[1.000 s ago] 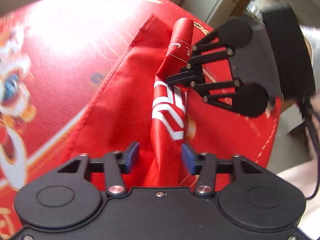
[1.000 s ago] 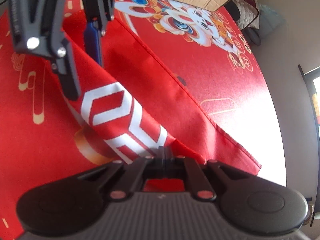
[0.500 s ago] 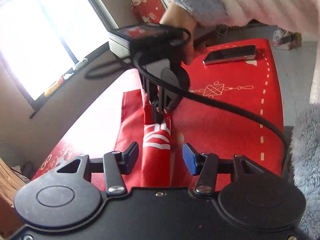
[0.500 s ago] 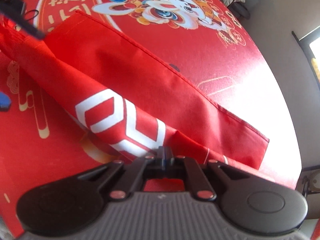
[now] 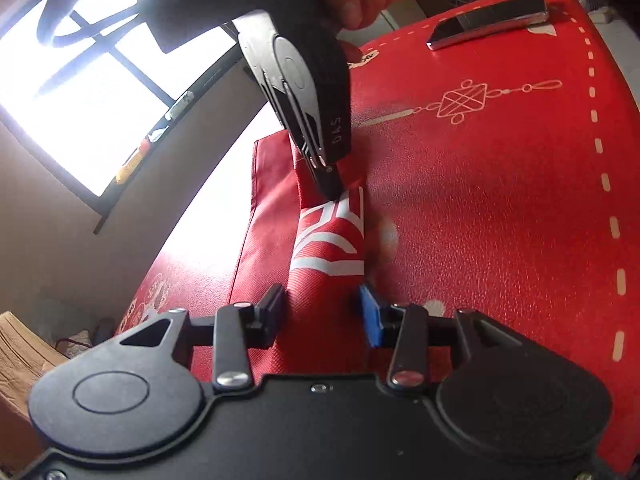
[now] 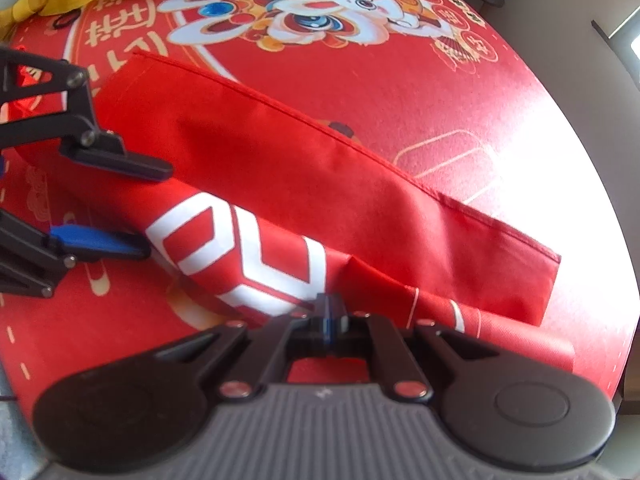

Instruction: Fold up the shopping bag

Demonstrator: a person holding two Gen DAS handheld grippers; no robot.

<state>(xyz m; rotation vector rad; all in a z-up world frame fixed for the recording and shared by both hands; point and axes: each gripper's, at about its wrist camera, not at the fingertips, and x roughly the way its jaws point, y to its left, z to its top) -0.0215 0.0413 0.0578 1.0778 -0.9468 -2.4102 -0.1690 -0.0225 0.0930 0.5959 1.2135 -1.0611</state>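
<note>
Red non-woven fabric shopping bag with white geometric print (image 6: 248, 216) lies part-folded on the red printed tablecloth (image 5: 500, 200), stretched between both tools. Right gripper (image 6: 329, 316) is clamped tight on the folded edge directly at its tips. Left gripper (image 5: 322, 312) sits part open, pads straddling the raised fold ahead of it, seemingly not pinching yet. Fabric looks light, limp, slightly crisp; likely holds a crease, slides easily on the cloth, so grab the doubled fold edge, not a single layer. Versus a second ago: left jaws are narrower and its view has swung round to face the right tool; right unchanged.
</note>
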